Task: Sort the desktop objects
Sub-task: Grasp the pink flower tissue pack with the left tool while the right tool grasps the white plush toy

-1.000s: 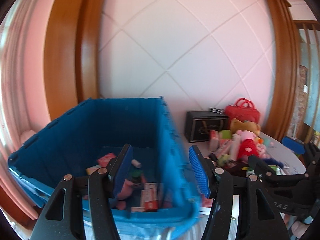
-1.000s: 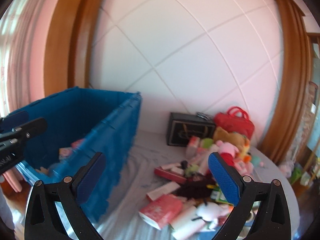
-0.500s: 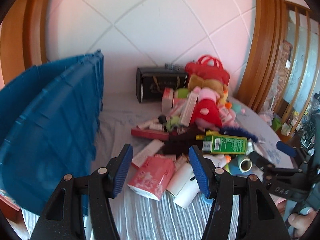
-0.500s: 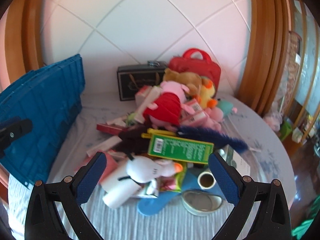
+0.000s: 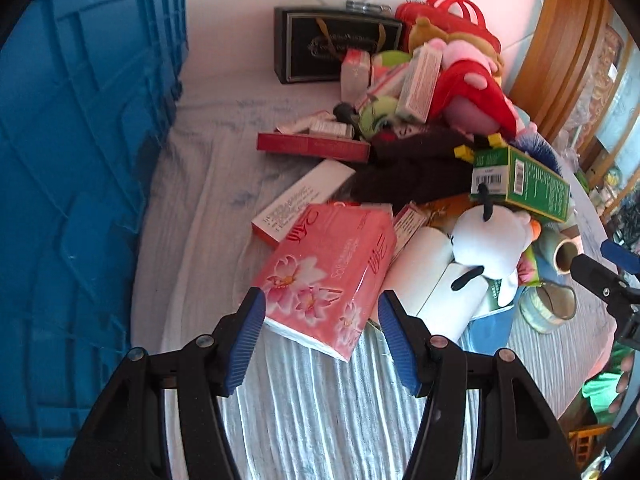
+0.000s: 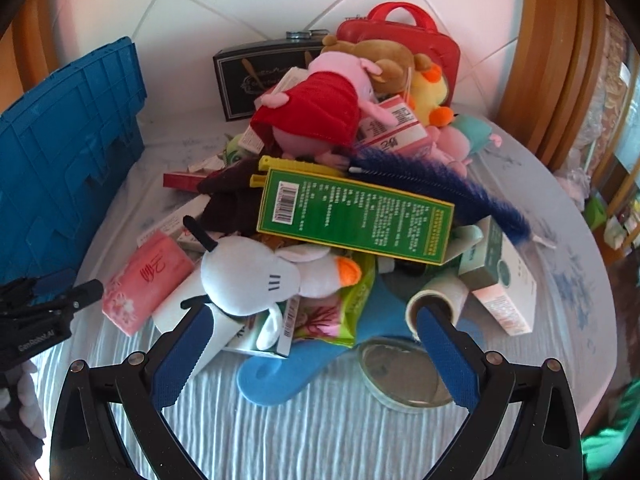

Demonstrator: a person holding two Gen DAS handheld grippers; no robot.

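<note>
Pink tissue pack (image 5: 328, 272) now between spread left gripper (image 5: 320, 316) jaws, closer than before; right gripper (image 6: 316, 344) open over pile

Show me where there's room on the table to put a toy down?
Bare cloth lies between the blue crate and the pink tissue pack, and in front of the round mirror by the right claw. The toy pile behind, around the green box, is crowded.
</note>
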